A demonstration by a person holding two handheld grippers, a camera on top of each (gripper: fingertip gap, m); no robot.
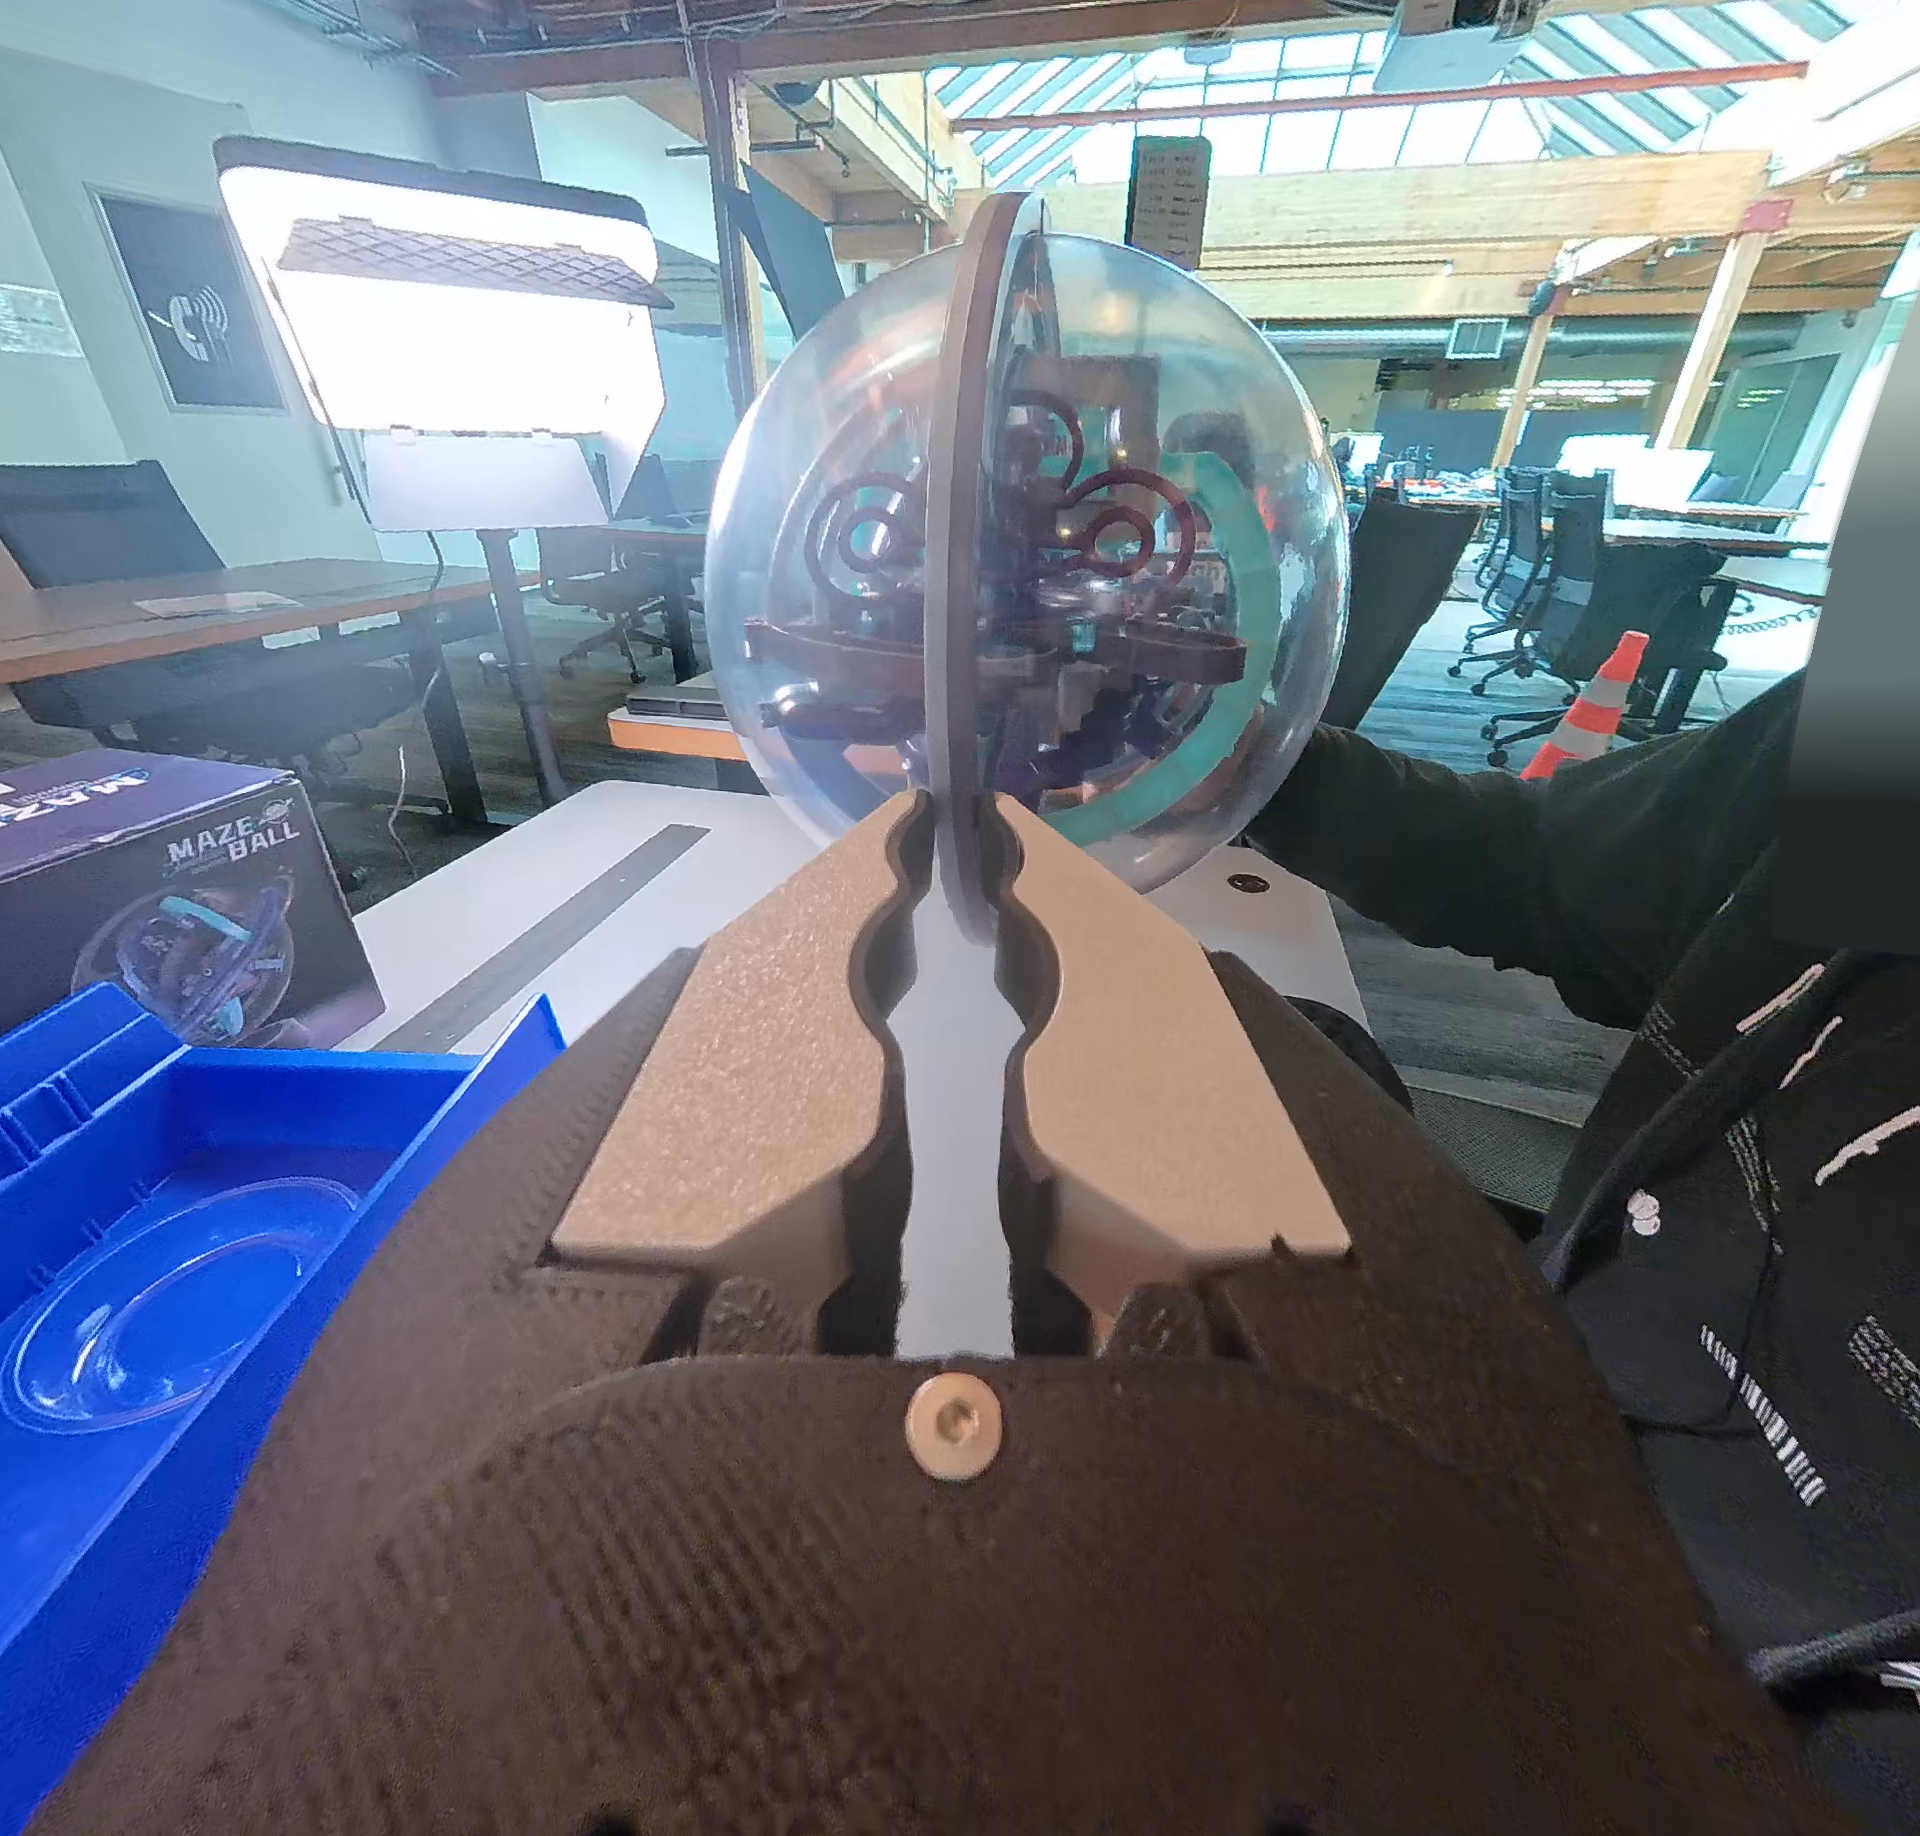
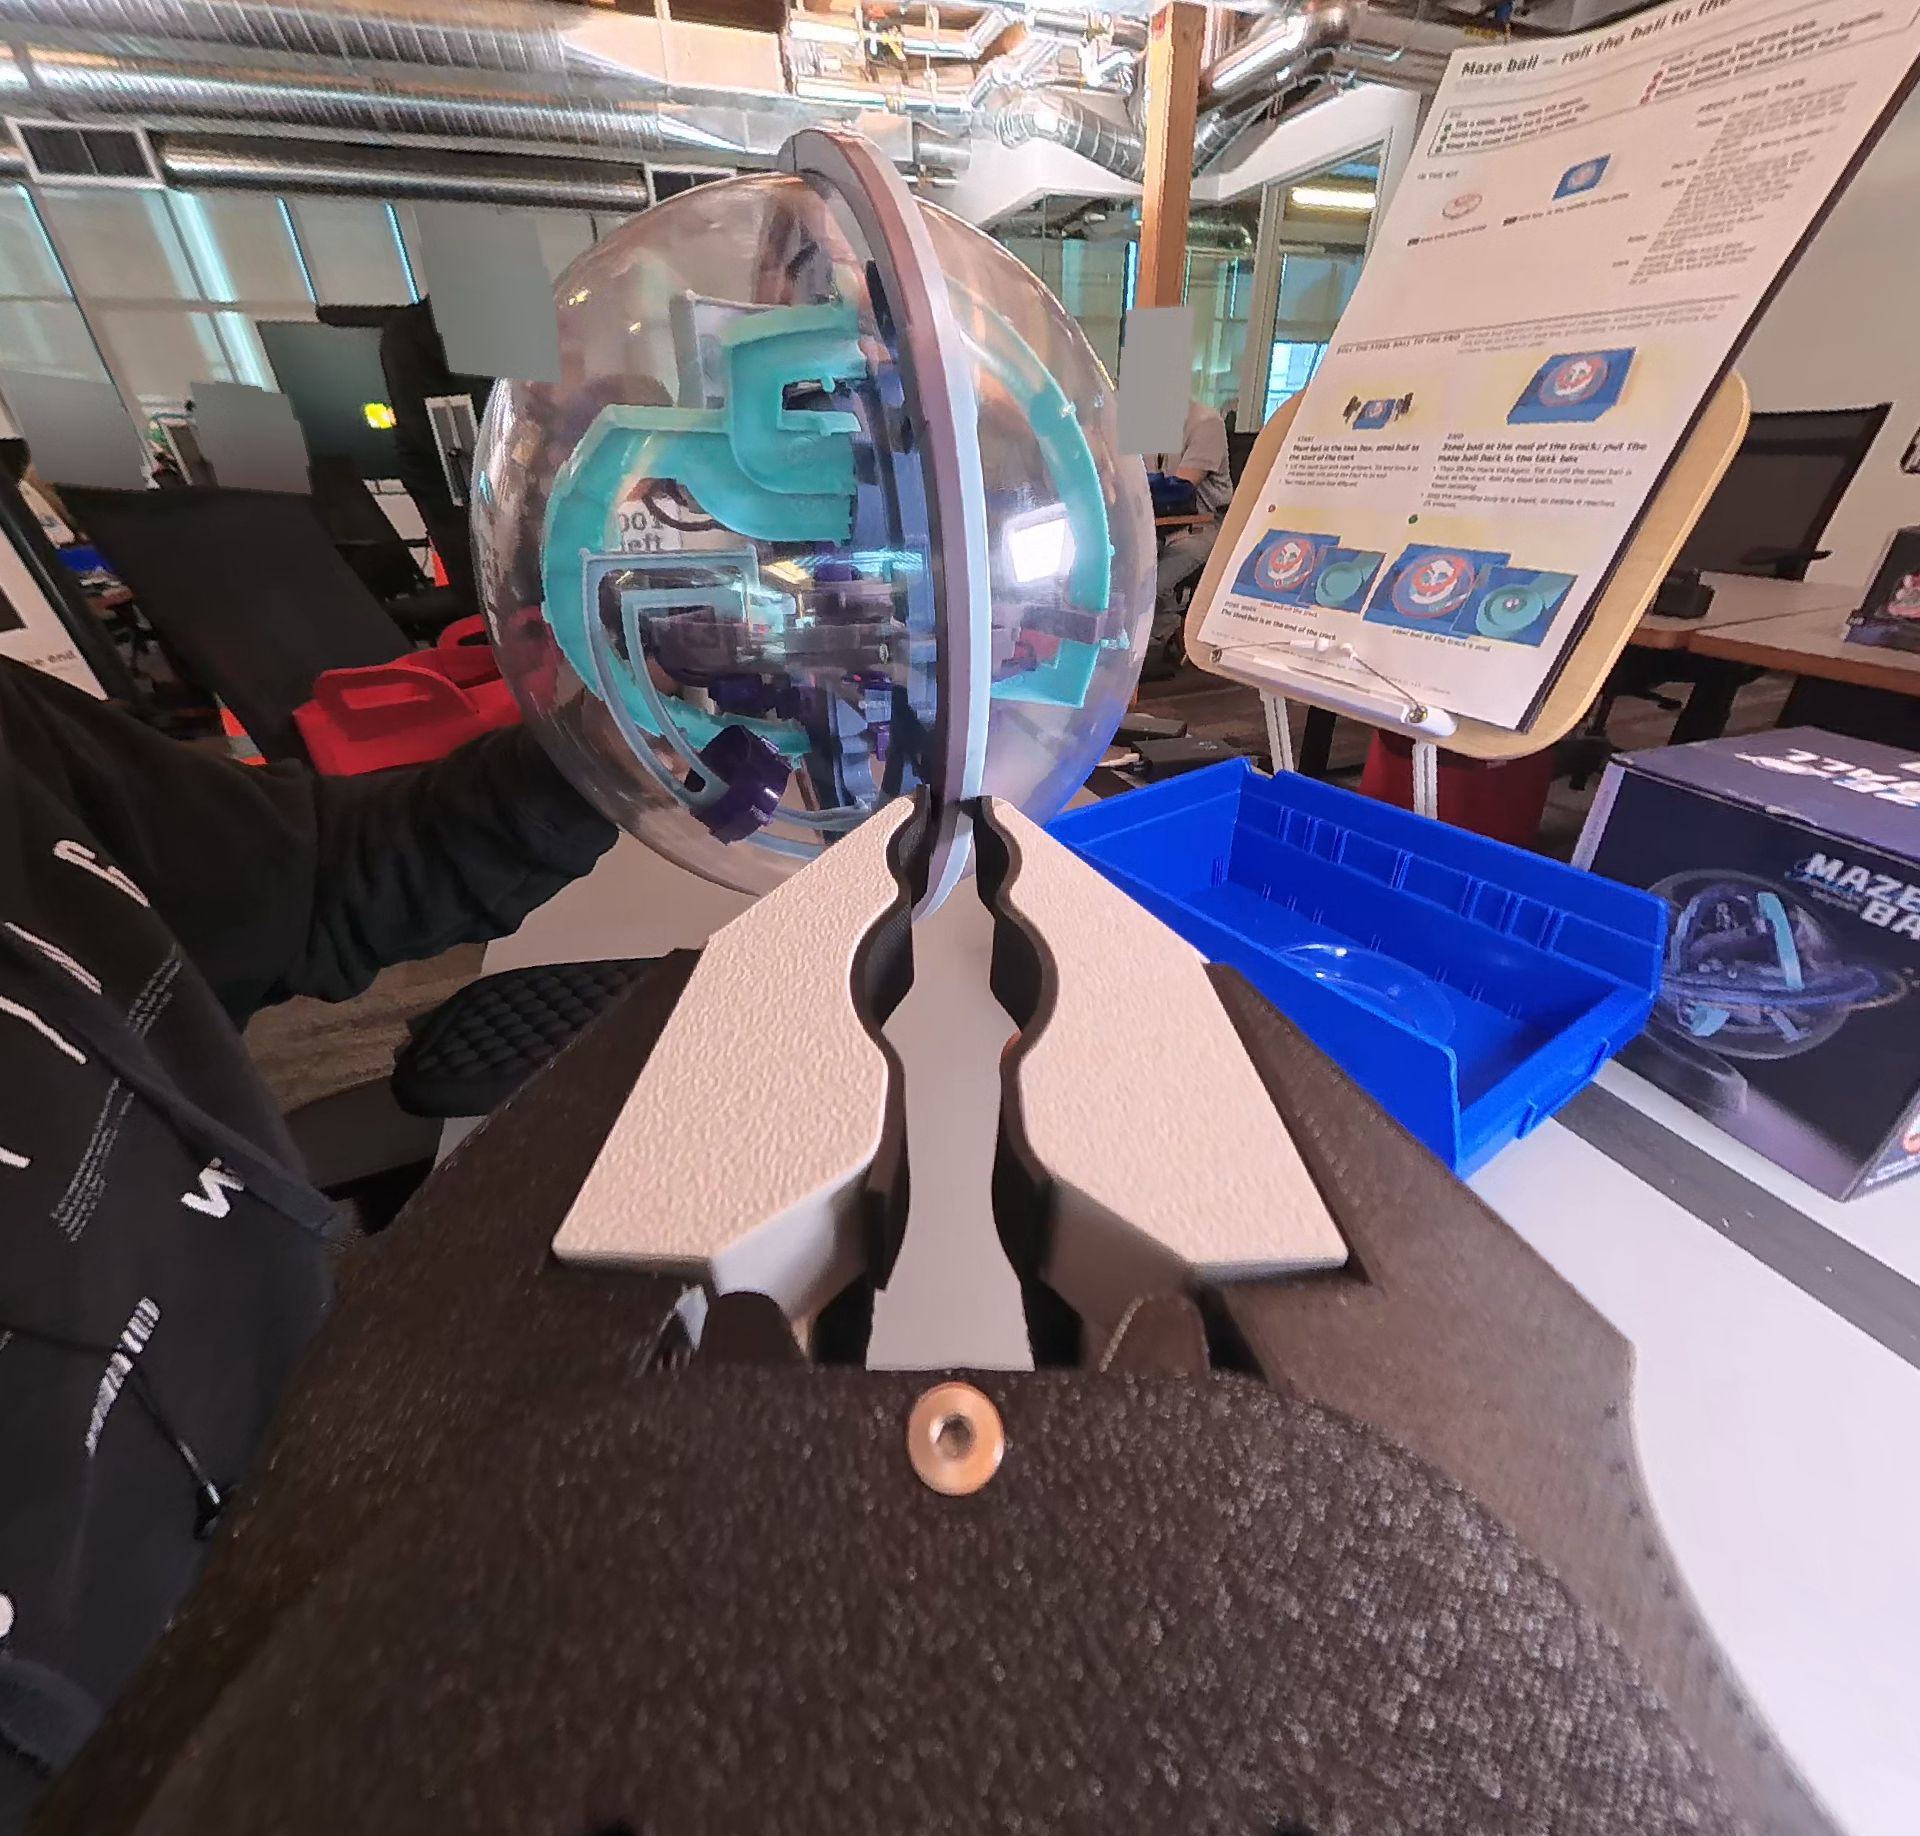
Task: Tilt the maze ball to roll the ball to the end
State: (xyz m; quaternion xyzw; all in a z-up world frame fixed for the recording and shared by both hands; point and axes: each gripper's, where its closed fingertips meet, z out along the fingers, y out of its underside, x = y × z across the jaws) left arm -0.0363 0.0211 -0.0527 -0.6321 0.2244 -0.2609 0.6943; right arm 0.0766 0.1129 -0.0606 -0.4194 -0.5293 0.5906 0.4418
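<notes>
Two grips: I clamp the left gripper (image 1: 958,830) and right gripper (image 2: 948,830) on the maze ball (image 1: 1039,560) rim for tilt control.
Rim: runs 12 to 6 o'clock.
Blue bin (image 2: 1382,924): empty cradle at 3 o'clock.

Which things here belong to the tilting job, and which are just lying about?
In the job:
maze ball, held up off the table
its ring, pinched by both grippers
left gripper
right gripper

Lying about:
blue bin with clear stand
maze ball box
instruction sheet
traffic cone

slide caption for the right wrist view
Right gripper clamps the grey rim of the clear maze ball above a blue bin.
</notes>
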